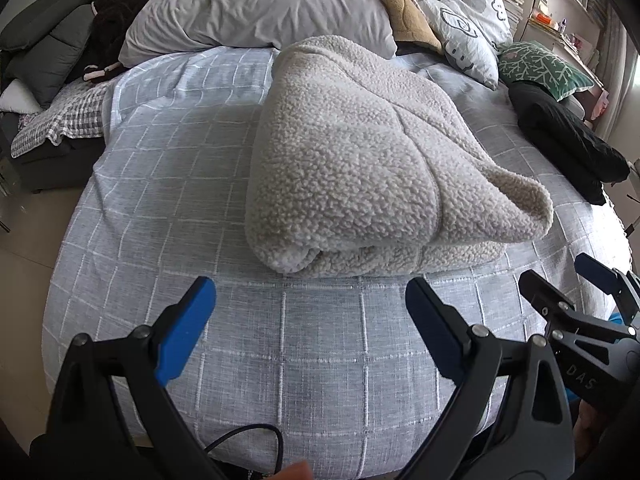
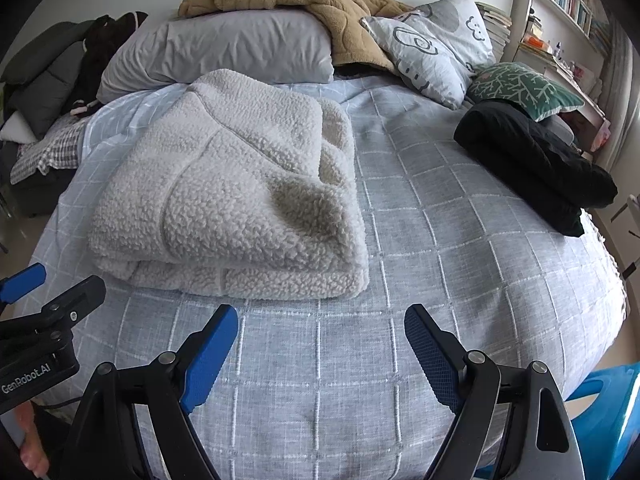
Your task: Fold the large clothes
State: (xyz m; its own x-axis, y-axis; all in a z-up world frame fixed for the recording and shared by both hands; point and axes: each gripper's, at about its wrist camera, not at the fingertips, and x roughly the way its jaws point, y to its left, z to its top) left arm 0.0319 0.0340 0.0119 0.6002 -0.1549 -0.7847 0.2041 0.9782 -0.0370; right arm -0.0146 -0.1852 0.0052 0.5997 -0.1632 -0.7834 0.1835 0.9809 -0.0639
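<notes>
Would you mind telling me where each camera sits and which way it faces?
Left wrist: on the left gripper, facing down-forward at the folded fleece garment; open jaws, right gripper alongside.
Right wrist: on the right gripper, angled likewise over the checked bedspread; open jaws, the left gripper, a thumb.
Shared: garment, bedspread, black garment, pillows.

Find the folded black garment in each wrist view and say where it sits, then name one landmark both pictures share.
Left wrist view: the black garment lies at the right edge of the bed, right of the fleece.
Right wrist view: the black garment lies upper right, nearer the picture's middle, far from the fleece.
Shared landmark: the green leaf-patterned pillow just behind it.
</notes>
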